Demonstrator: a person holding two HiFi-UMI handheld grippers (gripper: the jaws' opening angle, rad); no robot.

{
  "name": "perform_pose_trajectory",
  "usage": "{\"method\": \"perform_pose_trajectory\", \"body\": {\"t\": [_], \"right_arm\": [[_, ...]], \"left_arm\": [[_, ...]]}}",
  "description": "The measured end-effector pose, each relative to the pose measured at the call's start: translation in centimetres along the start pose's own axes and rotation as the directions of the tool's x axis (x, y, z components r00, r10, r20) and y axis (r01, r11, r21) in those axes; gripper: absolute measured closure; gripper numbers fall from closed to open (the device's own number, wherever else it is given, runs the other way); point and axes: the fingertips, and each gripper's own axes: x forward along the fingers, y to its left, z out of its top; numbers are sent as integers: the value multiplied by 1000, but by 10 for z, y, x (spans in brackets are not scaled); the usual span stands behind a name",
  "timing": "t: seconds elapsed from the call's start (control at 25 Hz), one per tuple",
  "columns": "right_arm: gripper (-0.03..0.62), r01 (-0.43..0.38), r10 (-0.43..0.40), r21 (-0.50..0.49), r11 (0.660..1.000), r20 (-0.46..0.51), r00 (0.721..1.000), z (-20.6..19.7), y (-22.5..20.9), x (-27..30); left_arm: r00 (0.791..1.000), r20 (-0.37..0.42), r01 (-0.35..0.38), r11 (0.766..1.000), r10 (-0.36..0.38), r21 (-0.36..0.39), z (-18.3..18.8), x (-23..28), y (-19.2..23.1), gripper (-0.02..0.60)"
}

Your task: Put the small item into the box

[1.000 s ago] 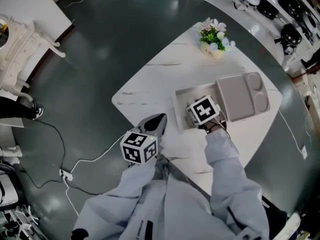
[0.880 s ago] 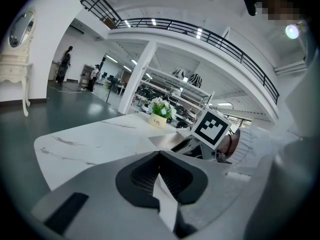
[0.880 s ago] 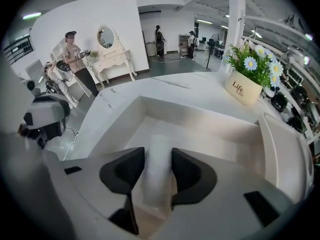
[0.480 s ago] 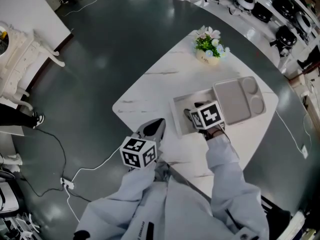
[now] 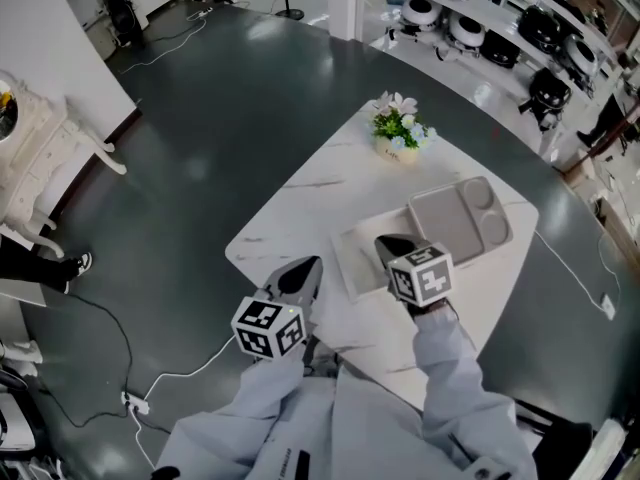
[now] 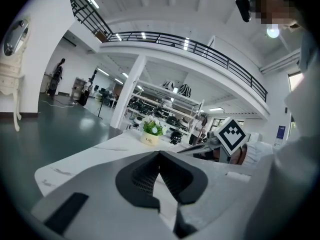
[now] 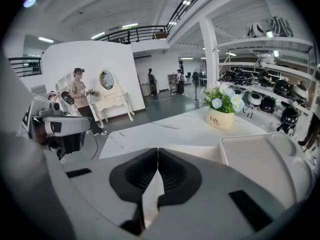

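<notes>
Well, both your left gripper (image 5: 308, 268) and right gripper (image 5: 392, 245) show fingers closed on nothing, and the small item is unseen, perhaps in the box (image 5: 352, 268) beneath the right one; expect it light, pinch mid-body.

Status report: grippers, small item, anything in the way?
Left gripper shut, empty. Right gripper shut, empty, over box. Small item not seen. Lid beside box, no obstruction.

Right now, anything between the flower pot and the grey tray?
Nothing. Only bare white tabletop lies between the flower pot and the grey tray, as the head view shows.
</notes>
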Motion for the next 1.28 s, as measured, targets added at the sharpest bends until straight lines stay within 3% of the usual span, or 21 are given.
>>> {"method": "perform_pose_trajectory", "body": {"t": [0.24, 0.4, 0.6, 0.84, 1.28], "right_arm": [[600, -40, 22, 88, 995, 195, 981, 19, 10, -38], [602, -59, 10, 133, 989, 342, 940, 32, 16, -68], [602, -39, -11, 96, 995, 473, 881, 46, 22, -101], [602, -8, -33, 70, 998, 562, 827, 60, 25, -138], [602, 68, -97, 70, 995, 628, 772, 72, 19, -170]], "left_arm": [[997, 70, 23, 998, -27, 56, 31, -15, -12, 584], [992, 116, 32, 993, -45, 110, 50, -28, -21, 584], [984, 170, 26, 987, -53, 157, 69, -43, -27, 584], [973, 230, -8, 982, -37, 191, 91, -62, -23, 584], [957, 291, -63, 975, -2, 214, 111, -82, -14, 584]]}}
